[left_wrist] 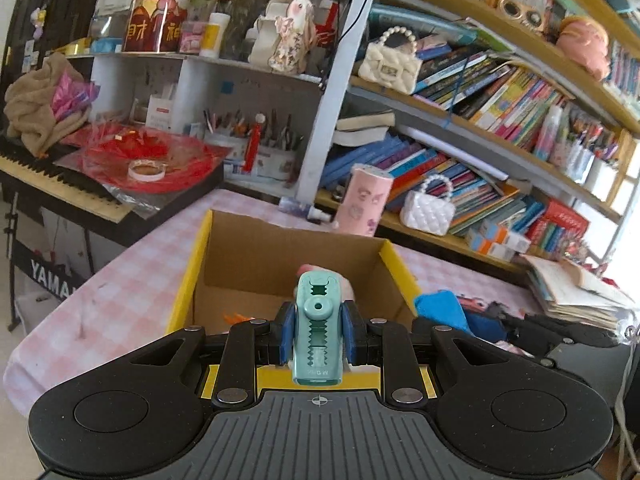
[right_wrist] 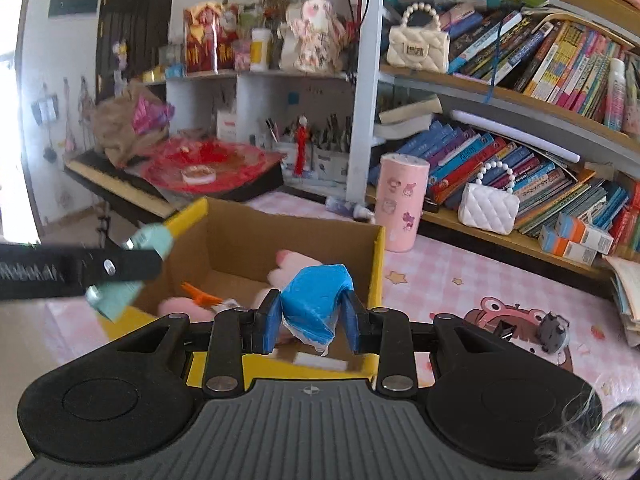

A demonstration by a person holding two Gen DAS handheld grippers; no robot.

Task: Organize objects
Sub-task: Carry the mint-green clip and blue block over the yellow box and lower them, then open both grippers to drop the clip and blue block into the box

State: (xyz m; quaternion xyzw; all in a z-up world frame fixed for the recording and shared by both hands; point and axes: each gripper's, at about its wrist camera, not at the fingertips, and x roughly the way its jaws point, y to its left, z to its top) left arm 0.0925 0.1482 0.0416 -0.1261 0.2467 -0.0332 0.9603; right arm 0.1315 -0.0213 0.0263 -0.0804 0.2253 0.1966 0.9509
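Left wrist view: the left gripper (left_wrist: 318, 336) is clamped on a teal plastic clip (left_wrist: 318, 330), its blue pads (left_wrist: 289, 334) pressing the two flat sides. The clip's long axis runs along the fingers, toothed face up, with the far end pointing over the open cardboard box (left_wrist: 288, 256) on the pink checked tablecloth (left_wrist: 132, 280). The clip is judged to be rigid, light and smooth-sided, so a grip across the flat flanks near mid-length, as shown, should keep it from twisting. Right wrist view shows the right gripper (right_wrist: 314, 316) closed on a blue wrapped bundle (right_wrist: 316, 300) (contents cannot be identified), held above the near wall of the same box. The bundle looks soft and crinkly, with a loose pale film at its lower end; it is likely to deform under pressure and may slip if held by the film. It has no clear long axis. Pink plush items (right_wrist: 188, 308) already lie inside the box.
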